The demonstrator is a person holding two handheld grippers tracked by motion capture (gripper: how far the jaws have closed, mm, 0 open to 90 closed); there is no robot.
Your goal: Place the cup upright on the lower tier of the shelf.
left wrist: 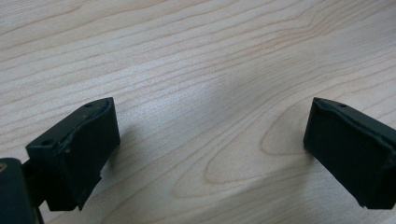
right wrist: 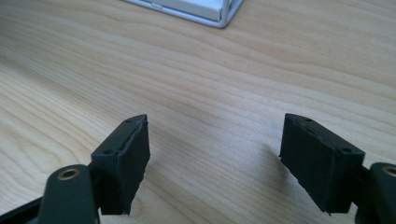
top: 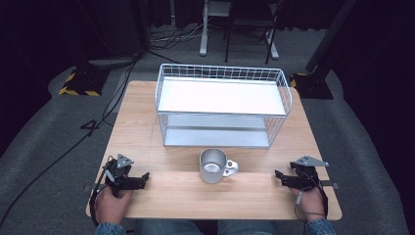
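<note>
A silver metal mug (top: 214, 166) stands upright near the middle front of the wooden table (top: 147, 132), its handle turned right. Behind it stands a white two-tier wire shelf rack (top: 222, 105). My left gripper (top: 143, 179) rests low at the front left, pointing right toward the mug. In the left gripper view it (left wrist: 212, 140) is open over bare wood. My right gripper (top: 277, 175) rests at the front right, pointing left. In the right gripper view it (right wrist: 215, 154) is open too, nothing between its jaws, and a corner of the rack (right wrist: 219, 14) shows ahead.
The table ends close to both hands at the front. Beyond the table lies grey floor with cables (top: 98, 122), a yellow-black striped stand base (top: 80, 83) at the back left and desk legs (top: 203, 29) farther back.
</note>
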